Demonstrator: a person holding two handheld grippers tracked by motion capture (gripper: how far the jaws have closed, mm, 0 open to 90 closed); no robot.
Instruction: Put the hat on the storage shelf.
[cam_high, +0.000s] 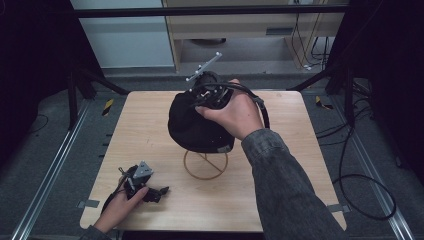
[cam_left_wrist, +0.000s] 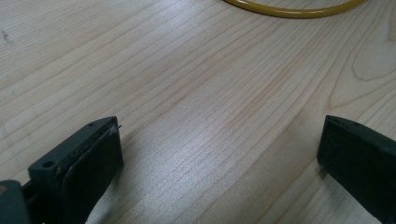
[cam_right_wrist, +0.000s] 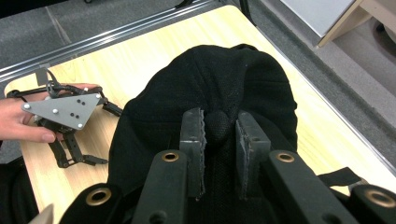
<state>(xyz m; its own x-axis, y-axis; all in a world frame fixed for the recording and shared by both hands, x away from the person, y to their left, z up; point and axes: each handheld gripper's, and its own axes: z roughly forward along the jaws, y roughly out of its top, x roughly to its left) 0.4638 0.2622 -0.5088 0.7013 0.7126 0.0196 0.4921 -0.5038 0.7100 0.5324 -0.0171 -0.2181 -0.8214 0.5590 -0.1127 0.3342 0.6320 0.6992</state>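
Right gripper (cam_right_wrist: 219, 135) jaws pinch black cap (cam_right_wrist: 210, 84) top button.

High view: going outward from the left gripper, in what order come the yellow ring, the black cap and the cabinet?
From the left gripper:
1. Yellow ring, on the table to its right.
2. Black cap, above the ring, pinched by the right gripper.
3. Cabinet, beyond the table's far edge.
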